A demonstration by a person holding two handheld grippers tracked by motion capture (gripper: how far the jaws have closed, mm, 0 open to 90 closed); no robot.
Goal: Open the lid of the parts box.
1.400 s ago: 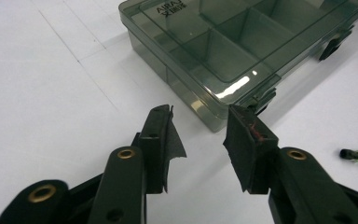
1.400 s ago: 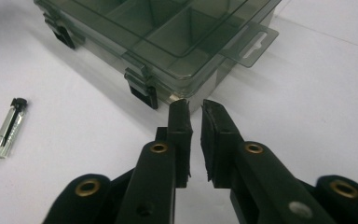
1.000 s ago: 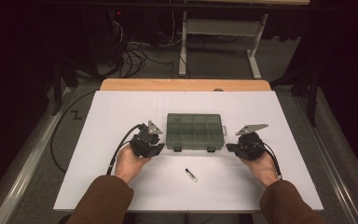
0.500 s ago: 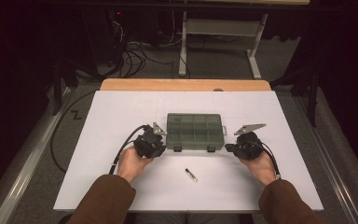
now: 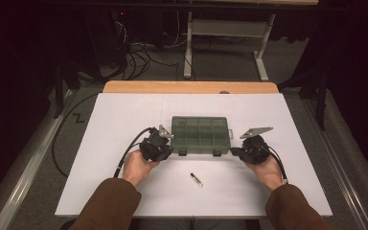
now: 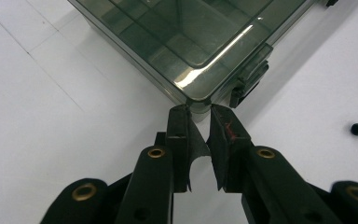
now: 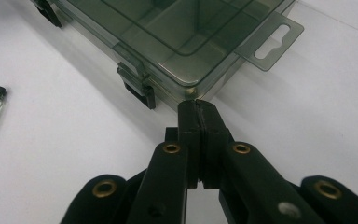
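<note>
A smoky, see-through compartment box [image 5: 200,135] lies closed in the middle of the white table cover. My left gripper [image 5: 162,143] is at its near left corner; in the left gripper view the jaws [image 6: 199,109] pinch that corner of the box [image 6: 186,42], with a narrow gap left between them. My right gripper [image 5: 242,151] is at the near right corner. In the right gripper view it [image 7: 198,103] is shut with nothing between its jaws, and its tips touch the corner of the box [image 7: 177,32]. A small silver cylinder with a black cap [image 5: 196,179] lies nearer me.
The white cover [image 5: 124,115] spreads over a wooden table whose far edge [image 5: 191,87] shows. Beyond it on the floor are a metal desk frame [image 5: 230,28] and cables [image 5: 139,52]. The box has two front latches [image 7: 137,88] and a hang tab [image 7: 272,42].
</note>
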